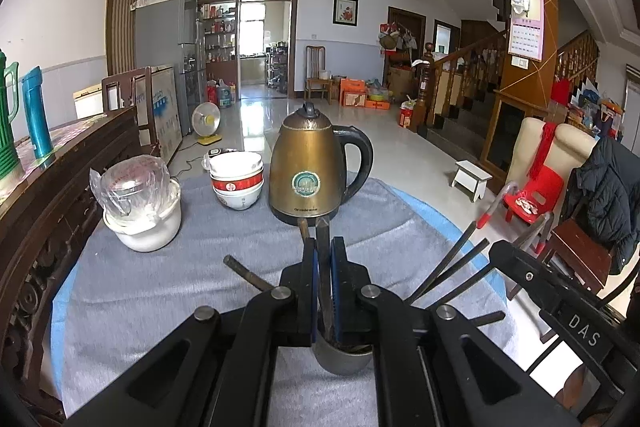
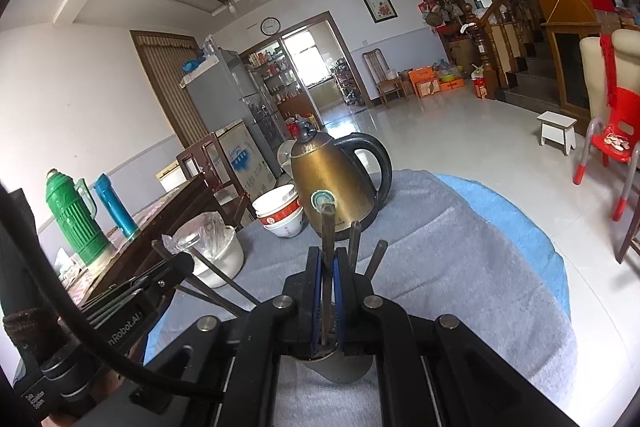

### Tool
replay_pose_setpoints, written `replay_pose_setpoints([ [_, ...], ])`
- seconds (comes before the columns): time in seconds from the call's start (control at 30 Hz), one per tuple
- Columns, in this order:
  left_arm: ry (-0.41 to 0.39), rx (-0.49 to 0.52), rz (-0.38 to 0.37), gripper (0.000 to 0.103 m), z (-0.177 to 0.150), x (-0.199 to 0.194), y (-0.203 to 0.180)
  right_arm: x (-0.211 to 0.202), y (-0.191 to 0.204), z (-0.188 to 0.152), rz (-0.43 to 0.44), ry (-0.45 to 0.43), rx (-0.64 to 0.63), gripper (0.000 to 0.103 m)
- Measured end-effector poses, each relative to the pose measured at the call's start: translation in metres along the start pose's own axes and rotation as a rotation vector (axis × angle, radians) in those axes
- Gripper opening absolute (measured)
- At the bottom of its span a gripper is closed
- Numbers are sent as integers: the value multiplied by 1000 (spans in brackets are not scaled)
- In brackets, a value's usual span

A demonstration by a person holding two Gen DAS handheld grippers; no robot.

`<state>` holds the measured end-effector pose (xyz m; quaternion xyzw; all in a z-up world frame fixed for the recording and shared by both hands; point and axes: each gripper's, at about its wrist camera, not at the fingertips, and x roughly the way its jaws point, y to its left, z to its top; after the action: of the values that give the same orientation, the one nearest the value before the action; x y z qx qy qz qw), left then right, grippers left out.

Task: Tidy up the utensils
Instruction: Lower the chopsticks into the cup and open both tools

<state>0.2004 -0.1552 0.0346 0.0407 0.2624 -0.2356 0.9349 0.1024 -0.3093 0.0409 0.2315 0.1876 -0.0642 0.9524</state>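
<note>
Both grippers work over one small grey metal cup (image 1: 344, 359) on the grey-towelled desk (image 1: 160, 291). The left gripper (image 1: 324, 291) fingers are clenched on dark chopsticks (image 1: 323, 283), and the right gripper (image 2: 328, 291) clamps another dark chopstick (image 2: 328, 247), each stick upright, probably so it drops in beside those already fanned out.

- Dark chopsticks (image 1: 448, 269) stand bundled in a small grey metal cup (image 1: 344, 359), splaying out at all angles like a fan.
- One chopstick (image 1: 325, 275) is pinched upright over the cup, another (image 2: 328, 255) likewise in the right wrist view.
- The cup (image 2: 340, 367) sits on the grey towel.
</note>
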Motion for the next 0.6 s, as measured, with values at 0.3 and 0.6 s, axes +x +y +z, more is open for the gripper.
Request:
replay_pose_setpoints([
  [0.3, 12, 16, -5, 7, -11, -4, 4, 1, 2, -9, -6, 5, 3, 7],
  [0.6, 26, 17, -5, 9, -19, -8, 11, 1, 4, -16, -13, 11, 3, 8],
])
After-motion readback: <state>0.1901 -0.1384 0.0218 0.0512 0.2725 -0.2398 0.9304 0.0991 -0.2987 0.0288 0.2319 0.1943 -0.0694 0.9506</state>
